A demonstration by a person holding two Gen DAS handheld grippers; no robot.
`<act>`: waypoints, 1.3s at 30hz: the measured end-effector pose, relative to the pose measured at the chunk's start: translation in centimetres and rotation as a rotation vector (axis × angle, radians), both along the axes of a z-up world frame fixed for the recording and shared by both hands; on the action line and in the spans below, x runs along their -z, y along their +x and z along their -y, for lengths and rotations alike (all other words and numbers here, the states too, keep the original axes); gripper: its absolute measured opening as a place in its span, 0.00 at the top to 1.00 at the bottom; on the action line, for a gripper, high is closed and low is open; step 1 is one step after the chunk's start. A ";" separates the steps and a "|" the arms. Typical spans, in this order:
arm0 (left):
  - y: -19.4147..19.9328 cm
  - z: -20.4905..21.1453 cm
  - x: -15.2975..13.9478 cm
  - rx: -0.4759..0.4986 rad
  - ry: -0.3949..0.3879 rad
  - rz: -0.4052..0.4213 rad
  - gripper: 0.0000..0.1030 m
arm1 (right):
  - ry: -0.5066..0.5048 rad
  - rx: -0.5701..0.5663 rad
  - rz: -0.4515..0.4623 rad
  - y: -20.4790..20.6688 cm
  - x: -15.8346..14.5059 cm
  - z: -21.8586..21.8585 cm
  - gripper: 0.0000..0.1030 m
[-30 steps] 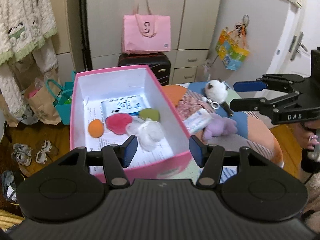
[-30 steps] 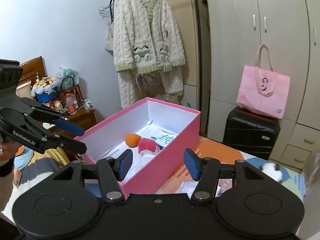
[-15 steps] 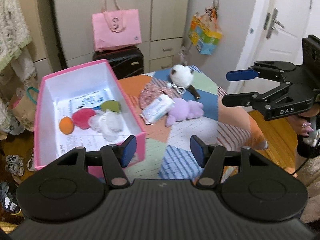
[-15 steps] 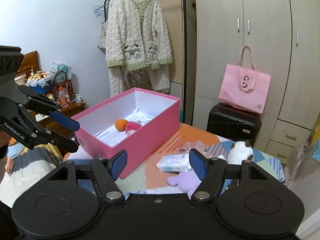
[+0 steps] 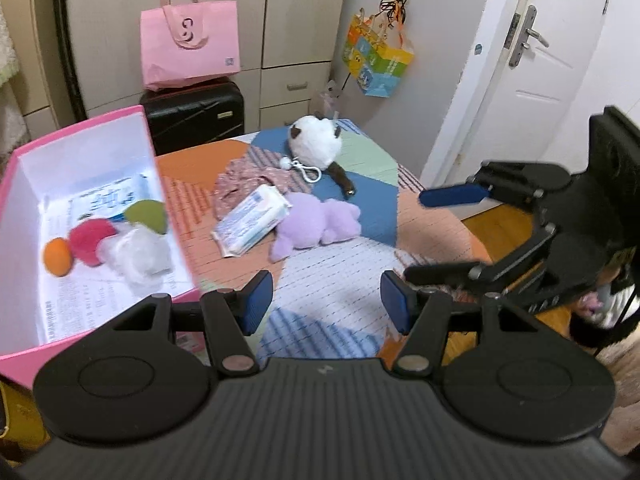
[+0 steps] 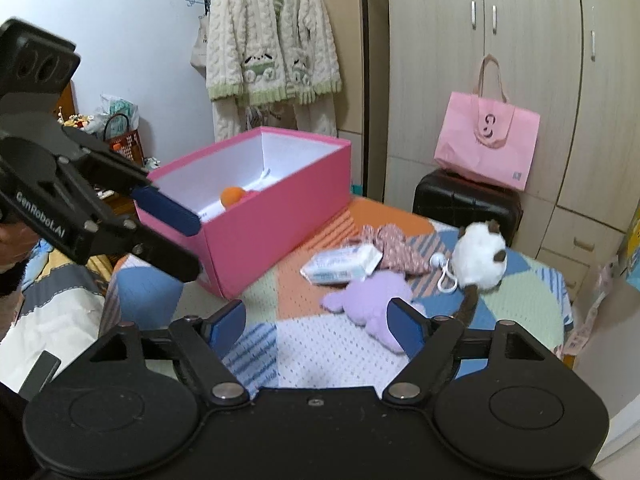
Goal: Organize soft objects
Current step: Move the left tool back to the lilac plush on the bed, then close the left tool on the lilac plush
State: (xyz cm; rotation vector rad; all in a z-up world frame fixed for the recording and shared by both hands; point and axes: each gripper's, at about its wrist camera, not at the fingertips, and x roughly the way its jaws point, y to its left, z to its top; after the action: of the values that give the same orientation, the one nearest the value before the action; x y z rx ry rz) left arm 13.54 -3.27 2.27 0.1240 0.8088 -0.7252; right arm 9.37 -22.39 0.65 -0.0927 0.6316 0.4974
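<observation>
A pink box (image 5: pixel 142 136) (image 6: pixel 280 216) stands on the left of the patchwork table (image 5: pixel 332 280). Inside lie an orange ball (image 5: pixel 57 257), a red pompom (image 5: pixel 91 238), a green one (image 5: pixel 146 216) and a white fluffy one (image 5: pixel 138 254). On the cloth lie a purple plush (image 5: pixel 316 226) (image 6: pixel 370 296), a white round plush with a keychain (image 5: pixel 316 146) (image 6: pixel 480 258), a tissue pack (image 5: pixel 250 224) (image 6: pixel 340 264) and a patterned pink cloth (image 5: pixel 250 176). My left gripper (image 5: pixel 326 306) is open and empty above the table's near part. My right gripper (image 6: pixel 316 326) is open and empty, just short of the purple plush.
A black suitcase (image 5: pixel 192 114) with a pink tote bag (image 5: pixel 190 42) stands behind the table by the wardrobe. A colourful bag (image 5: pixel 378 64) hangs near the white door (image 5: pixel 540 72). A knitted cardigan (image 6: pixel 272 40) hangs behind the box.
Both grippers have swung right, away from the box and toward the loose plush items on the cloth. Both stay open and empty.
</observation>
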 end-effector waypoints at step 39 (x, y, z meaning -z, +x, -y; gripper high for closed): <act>10.5 5.7 11.6 -0.136 -0.119 -0.128 0.43 | -0.217 0.077 0.024 9.8 9.3 -2.5 0.13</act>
State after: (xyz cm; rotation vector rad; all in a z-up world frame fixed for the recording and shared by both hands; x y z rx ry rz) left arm 24.06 -8.94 -9.33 -0.0841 0.8849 -0.6555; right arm 19.15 -19.93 -8.60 -0.2779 0.6614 0.3514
